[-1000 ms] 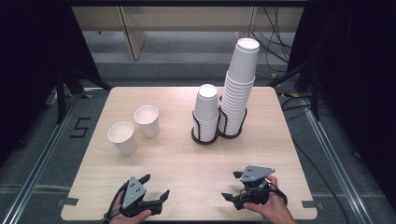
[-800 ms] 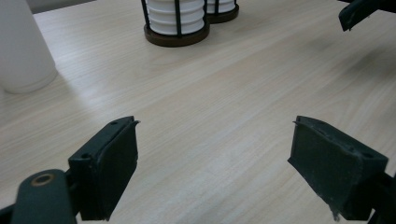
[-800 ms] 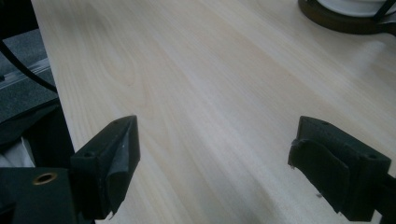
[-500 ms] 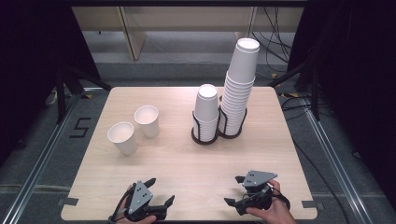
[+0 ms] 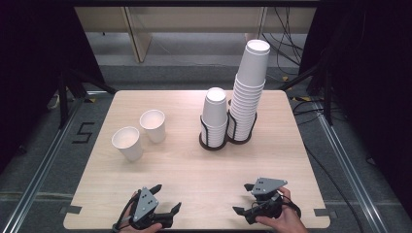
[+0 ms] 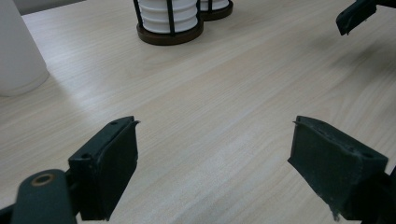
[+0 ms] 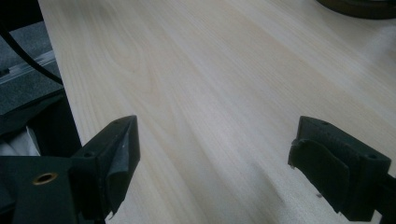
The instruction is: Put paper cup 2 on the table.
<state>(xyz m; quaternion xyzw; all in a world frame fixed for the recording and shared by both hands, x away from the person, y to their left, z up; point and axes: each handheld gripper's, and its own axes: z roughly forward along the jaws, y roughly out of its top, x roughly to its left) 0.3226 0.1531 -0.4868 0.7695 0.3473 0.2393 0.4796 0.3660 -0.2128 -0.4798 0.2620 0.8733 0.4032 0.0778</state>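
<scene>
- Table [image 5: 194,174]: light wood top, carrying everything listed below; I hold both grippers low over its near edge
- Tall stack of cups [image 5: 249,92]: white, upright, seated in a dark wire holder [image 5: 241,138] at the far right of the table centre, well apart from both of my grippers
- Short stack of cups [image 5: 214,116]: white, upright in a second wire holder [image 5: 213,141] that touches the first on its left side; in the left gripper view its base sits at the top, far ahead of my jaws
- Two single cups: one [image 5: 128,143] nearer me, the other [image 5: 153,125] just behind and to its right, both upright with mouths open, close together on the left half of the table; the nearest things to my left gripper, yet still well apart from it
- Left gripper [image 5: 165,201]: in my left hand at the near left edge, jaws apart with bare table between them, holding nothing
- Right gripper [image 5: 245,198]: in my right hand at the near right edge, jaws spread wide over bare wood, holding nothing
</scene>
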